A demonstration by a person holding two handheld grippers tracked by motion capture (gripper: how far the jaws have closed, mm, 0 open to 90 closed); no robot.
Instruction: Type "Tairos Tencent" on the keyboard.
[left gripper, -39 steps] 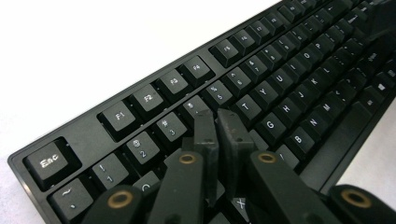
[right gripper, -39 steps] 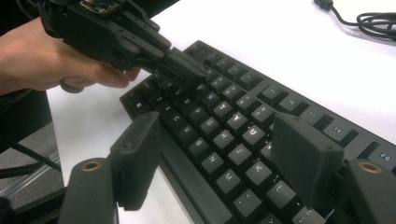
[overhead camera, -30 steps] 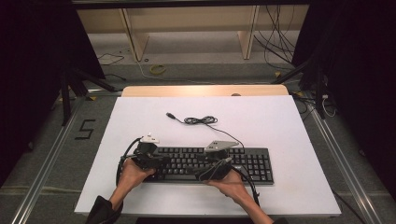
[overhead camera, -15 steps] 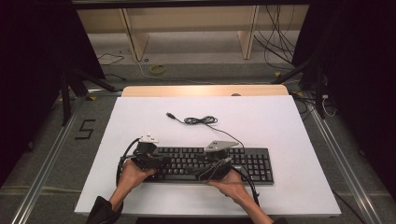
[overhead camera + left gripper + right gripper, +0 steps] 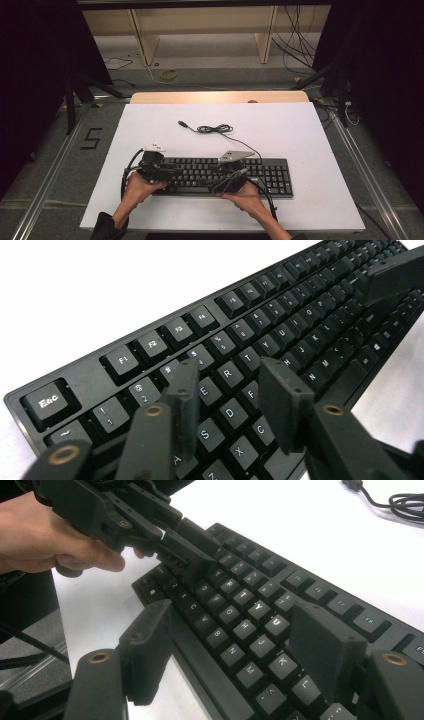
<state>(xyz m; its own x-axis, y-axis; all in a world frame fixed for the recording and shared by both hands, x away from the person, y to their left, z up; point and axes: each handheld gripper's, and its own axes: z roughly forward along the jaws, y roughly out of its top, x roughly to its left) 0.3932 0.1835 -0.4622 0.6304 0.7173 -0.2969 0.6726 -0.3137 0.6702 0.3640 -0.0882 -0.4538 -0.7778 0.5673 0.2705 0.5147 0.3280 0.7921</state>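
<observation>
A black keyboard (image 5: 270, 175) lies flat near the front of the white table (image 5: 310, 135). Its cable (image 5: 216, 129) is coiled behind it and ends in a loose USB plug (image 5: 182, 123). My left gripper (image 5: 167, 172) hangs just above the keyboard's left end. In the left gripper view its jaws (image 5: 232, 390) have just been opening over the E, D and F keys (image 5: 229, 413), with nothing held between them. My right gripper (image 5: 235, 625) stands open at the middle. One jaw is by the keyboard's front edge and the other is over the K and L keys (image 5: 280, 666).
A wooden strip (image 5: 220, 97) borders the table's far edge. Beyond it are shelf legs (image 5: 142, 40) and loose cables (image 5: 295, 45) on the floor. A taped "5" (image 5: 91, 138) marks the floor at the left. Dark curtains close in both sides.
The left hand has shifted very slightly at the keyboard's left end. The right hand and the keyboard have kept still.
</observation>
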